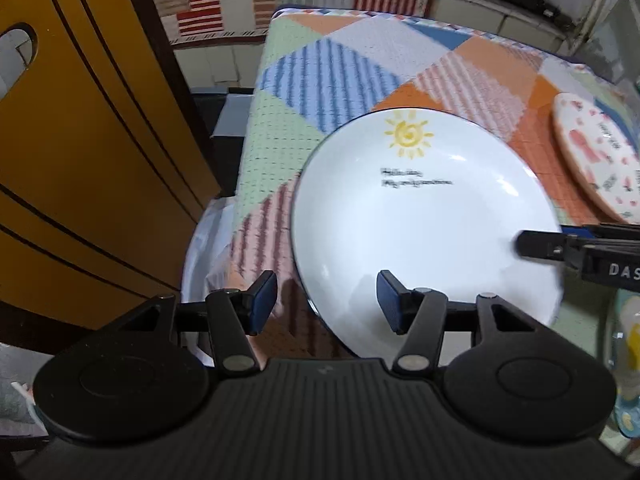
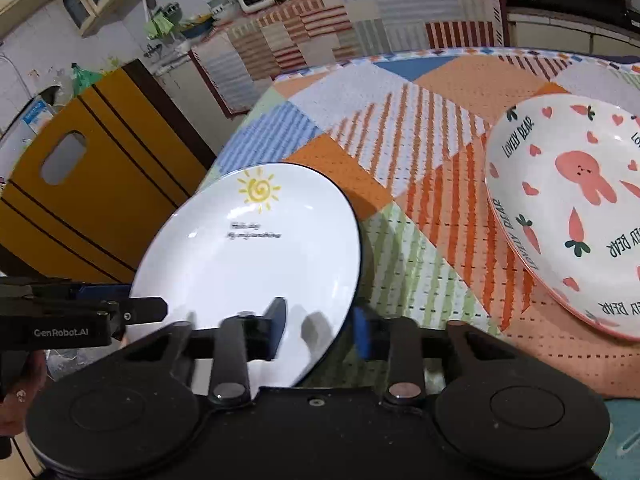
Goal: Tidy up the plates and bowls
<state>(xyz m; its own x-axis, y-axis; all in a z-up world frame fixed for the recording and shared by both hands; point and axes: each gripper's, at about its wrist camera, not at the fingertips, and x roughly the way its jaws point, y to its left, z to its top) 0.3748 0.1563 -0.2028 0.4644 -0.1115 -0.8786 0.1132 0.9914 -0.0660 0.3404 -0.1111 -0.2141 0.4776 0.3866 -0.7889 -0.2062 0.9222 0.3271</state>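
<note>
Because the white plate (image 2: 256, 256) juts past the near left corner of the desk (image 1: 360, 60), tilted rather than flat on the quilted cloth, a slip is the chief risk: glazed ceramic is smooth, and a narrow pinch on a thin rim could let it pivot or slide off the edge. The right tool (image 2: 320, 330) has its blue pads on either side of the plate's near rim, drawn close together; blur hides the contact, so I cannot tell if they truly bite. The left tool (image 1: 326, 302) stands apart, one finger over the plate, the other over the cloth, gripping nothing. If both pull unevenly, the plate may twist free. The rabbit plate (image 2: 568, 208), also glossy and printed with carrots and hearts, lies well apart to the right on the cloth.
</note>
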